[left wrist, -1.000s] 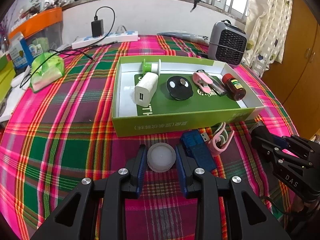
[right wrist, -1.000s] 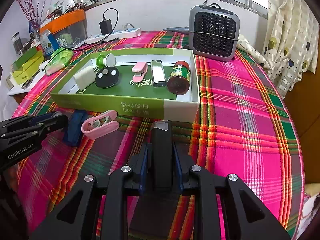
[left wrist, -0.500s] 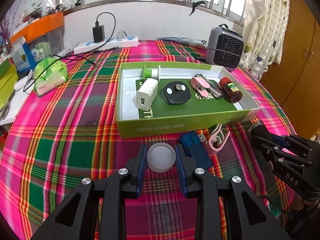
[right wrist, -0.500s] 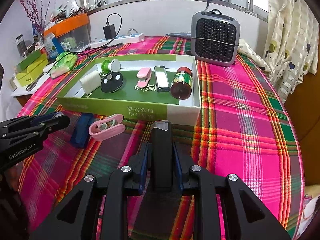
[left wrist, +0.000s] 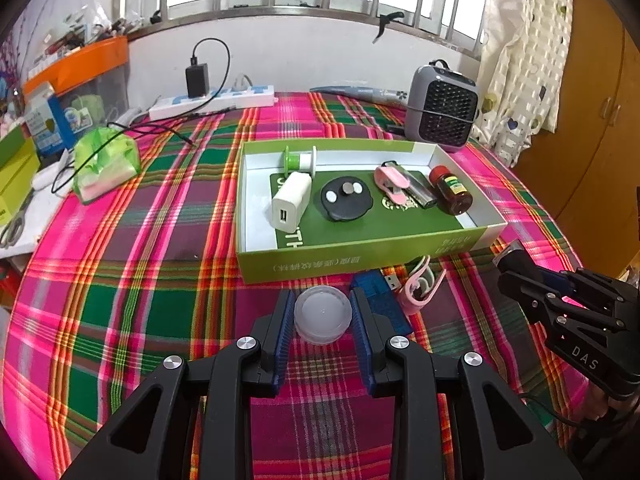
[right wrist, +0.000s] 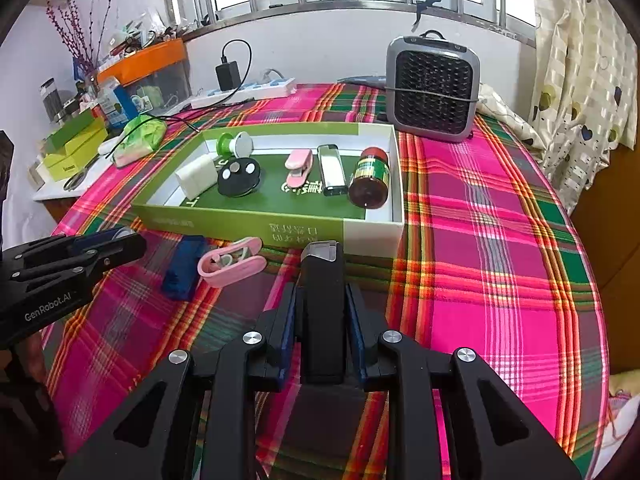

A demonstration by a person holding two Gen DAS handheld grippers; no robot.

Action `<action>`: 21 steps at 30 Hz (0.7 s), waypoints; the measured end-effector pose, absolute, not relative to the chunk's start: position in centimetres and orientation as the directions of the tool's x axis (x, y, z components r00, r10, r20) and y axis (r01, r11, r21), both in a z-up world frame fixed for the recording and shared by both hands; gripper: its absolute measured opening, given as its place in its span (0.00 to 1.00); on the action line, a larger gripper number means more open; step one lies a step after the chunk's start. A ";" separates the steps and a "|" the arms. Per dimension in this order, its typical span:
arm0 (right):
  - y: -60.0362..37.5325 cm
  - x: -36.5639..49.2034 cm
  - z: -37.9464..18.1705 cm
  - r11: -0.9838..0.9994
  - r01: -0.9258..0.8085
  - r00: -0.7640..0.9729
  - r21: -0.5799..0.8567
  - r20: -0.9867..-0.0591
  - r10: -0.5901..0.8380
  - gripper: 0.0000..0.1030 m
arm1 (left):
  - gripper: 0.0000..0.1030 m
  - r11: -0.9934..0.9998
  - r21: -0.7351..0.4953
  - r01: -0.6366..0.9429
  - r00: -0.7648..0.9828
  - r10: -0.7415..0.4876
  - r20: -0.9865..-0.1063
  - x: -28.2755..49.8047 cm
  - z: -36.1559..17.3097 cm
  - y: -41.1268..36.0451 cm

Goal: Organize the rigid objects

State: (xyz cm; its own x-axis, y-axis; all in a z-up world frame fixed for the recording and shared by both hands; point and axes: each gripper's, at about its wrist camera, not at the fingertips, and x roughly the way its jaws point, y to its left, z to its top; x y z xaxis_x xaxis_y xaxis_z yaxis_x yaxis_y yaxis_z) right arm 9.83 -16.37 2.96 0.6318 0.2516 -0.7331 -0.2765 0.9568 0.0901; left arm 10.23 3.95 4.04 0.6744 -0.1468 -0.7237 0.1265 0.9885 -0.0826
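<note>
My left gripper point(left wrist: 322, 316) is shut on a small translucent white round jar point(left wrist: 322, 313), held above the cloth just in front of the green box point(left wrist: 360, 258). My right gripper point(right wrist: 321, 312) is shut on a long black bar-shaped device point(right wrist: 322, 300) with a silver tip, in front of the box's near right corner point(right wrist: 372, 234). The box holds a white charger point(left wrist: 291, 202), a black round disc point(left wrist: 346, 199), a pink stapler point(left wrist: 391, 182), a lighter, a brown bottle point(left wrist: 450, 189) and a green spool. A blue USB stick point(left wrist: 378, 294) and a pink clip point(left wrist: 420, 290) lie on the cloth before the box.
A grey fan heater point(right wrist: 432, 88) stands behind the box at the right. A power strip with a black plug point(left wrist: 212, 98) and a green tissue pack point(left wrist: 106, 164) lie at the back left. Boxes and clutter line the left edge. The table drops off at the right.
Both grippers have risen and pulled back a little with their objects still held; the box and loose items look farther away. Nothing on the table has moved.
</note>
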 end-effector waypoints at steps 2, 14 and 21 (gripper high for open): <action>-16.4 9.9 3.2 0.956 -0.279 0.634 0.089 -0.730 0.254 0.24 | 0.27 0.988 -0.083 0.130 0.677 -0.150 -0.720 10.2 4.3 3.9; -16.2 10.9 4.9 0.944 -0.317 0.646 0.098 -0.706 0.290 0.24 | 0.27 0.983 -0.097 0.158 0.684 -0.180 -0.707 11.3 5.5 3.6; -16.1 12.5 6.0 0.935 -0.343 0.646 0.094 -0.699 0.307 0.24 | 0.27 0.980 -0.101 0.174 0.687 -0.194 -0.701 12.5 6.0 3.2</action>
State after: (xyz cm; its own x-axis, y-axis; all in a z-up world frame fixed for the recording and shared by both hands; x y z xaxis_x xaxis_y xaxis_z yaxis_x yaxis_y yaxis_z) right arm 12.48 -16.10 6.02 0.6459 0.3074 -0.6988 -0.3433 0.9345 0.0938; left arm 12.45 3.16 6.03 0.6866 -0.1941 -0.7006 0.1741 0.9796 -0.1007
